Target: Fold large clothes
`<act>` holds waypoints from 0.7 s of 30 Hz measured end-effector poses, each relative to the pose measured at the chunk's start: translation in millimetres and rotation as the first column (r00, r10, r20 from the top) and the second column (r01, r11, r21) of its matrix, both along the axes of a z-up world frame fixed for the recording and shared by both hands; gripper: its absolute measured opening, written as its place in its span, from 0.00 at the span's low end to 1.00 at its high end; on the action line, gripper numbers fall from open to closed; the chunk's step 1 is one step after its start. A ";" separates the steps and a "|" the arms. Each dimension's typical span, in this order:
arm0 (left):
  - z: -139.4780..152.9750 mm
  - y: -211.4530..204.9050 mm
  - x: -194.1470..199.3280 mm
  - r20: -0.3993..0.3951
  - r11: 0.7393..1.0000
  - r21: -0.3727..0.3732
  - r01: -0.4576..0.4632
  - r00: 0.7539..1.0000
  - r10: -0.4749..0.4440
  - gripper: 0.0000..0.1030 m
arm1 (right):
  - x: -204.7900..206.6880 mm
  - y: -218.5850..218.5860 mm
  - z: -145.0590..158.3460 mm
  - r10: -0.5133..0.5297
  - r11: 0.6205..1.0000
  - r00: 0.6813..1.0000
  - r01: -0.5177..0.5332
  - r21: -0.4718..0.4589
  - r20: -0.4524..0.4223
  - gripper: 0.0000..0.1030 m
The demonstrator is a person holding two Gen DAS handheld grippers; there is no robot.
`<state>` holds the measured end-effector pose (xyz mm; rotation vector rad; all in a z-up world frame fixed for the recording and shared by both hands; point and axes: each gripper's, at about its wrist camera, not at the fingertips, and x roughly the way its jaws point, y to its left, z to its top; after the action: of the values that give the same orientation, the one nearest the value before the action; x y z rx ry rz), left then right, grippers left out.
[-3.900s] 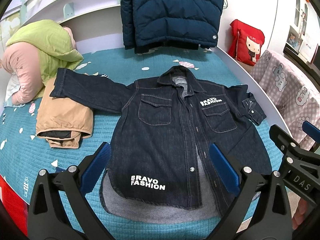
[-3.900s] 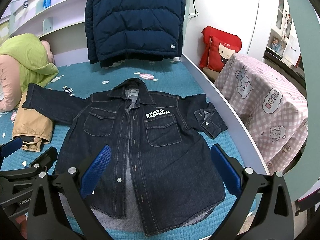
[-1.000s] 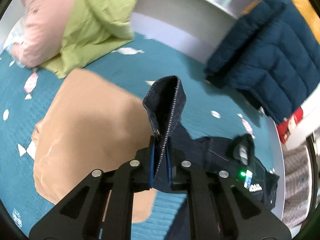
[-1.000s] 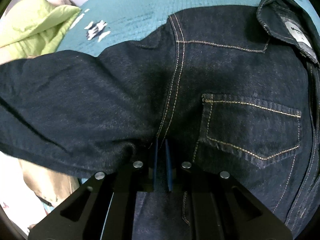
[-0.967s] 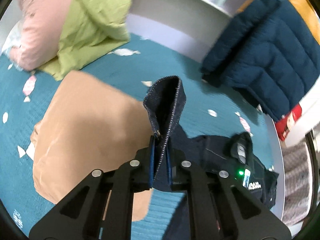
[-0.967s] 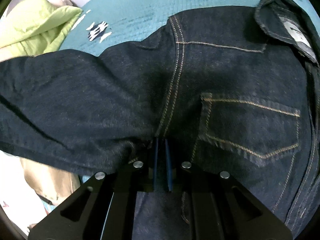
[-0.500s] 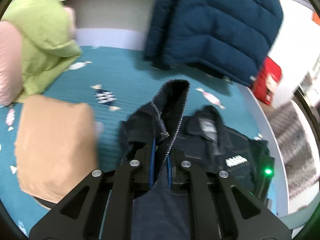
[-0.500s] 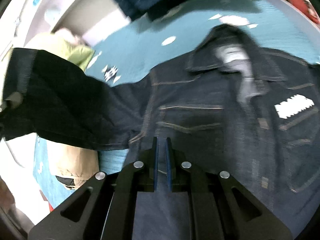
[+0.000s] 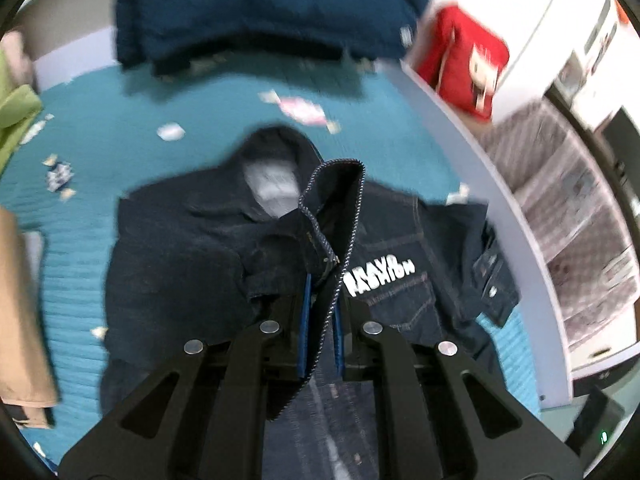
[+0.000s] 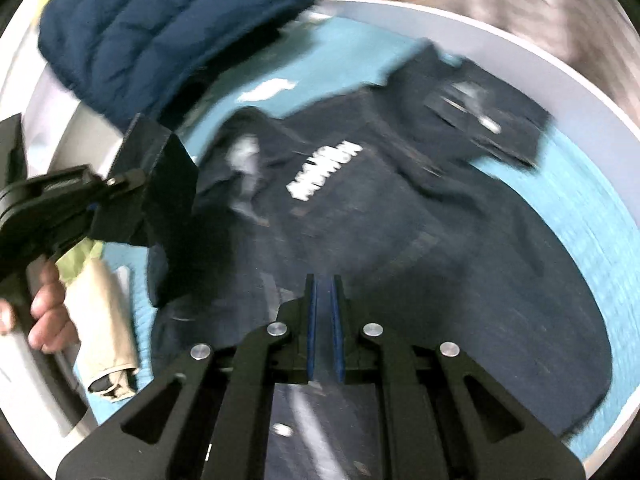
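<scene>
Teal bed (image 9: 100,152) carries the dark denim jacket (image 9: 192,248), spread front-up, one sleeve lifted across its chest. Left claw (image 9: 321,328) clamps that sleeve's cuff (image 9: 336,204); right claw (image 10: 324,332) clamps jacket fabric lower down.

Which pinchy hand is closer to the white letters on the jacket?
Left. The left gripper holds the sleeve cuff right beside the white letters; the right gripper grips denim further down the jacket.
</scene>
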<state>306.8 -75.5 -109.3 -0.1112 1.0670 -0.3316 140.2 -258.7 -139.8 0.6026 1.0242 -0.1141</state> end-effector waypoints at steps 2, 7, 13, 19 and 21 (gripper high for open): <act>-22.1 -22.1 4.6 -0.046 1.000 0.015 0.015 0.999 -0.015 0.10 | -9.3 -19.6 -16.6 -0.055 0.998 0.997 0.055 0.016 -0.051 0.07; -78.0 -60.9 13.0 -0.097 0.996 0.091 0.022 0.995 -0.013 0.11 | -30.7 -50.3 -30.5 -0.100 0.995 0.991 0.102 0.017 -0.094 0.07; -76.9 -68.0 0.3 -0.077 0.994 0.061 0.092 0.993 -0.087 0.71 | -19.3 -53.7 -22.1 -0.088 0.996 0.993 0.087 -0.017 -0.076 0.10; -26.0 -30.5 -18.9 0.043 0.992 -0.016 0.128 0.991 -0.127 0.75 | 10.2 -45.8 -19.0 -0.025 1.000 0.998 0.024 -0.018 -0.055 0.19; -15.3 -3.5 -26.0 0.084 0.996 0.008 0.090 0.992 -0.091 0.75 | 24.0 -39.6 -17.4 0.013 1.000 0.999 -0.013 -0.007 -0.047 0.19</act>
<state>280.8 -79.0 -124.6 -0.0449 0.9907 -0.4128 164.1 -298.3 -157.2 0.5890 1.0727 -0.1206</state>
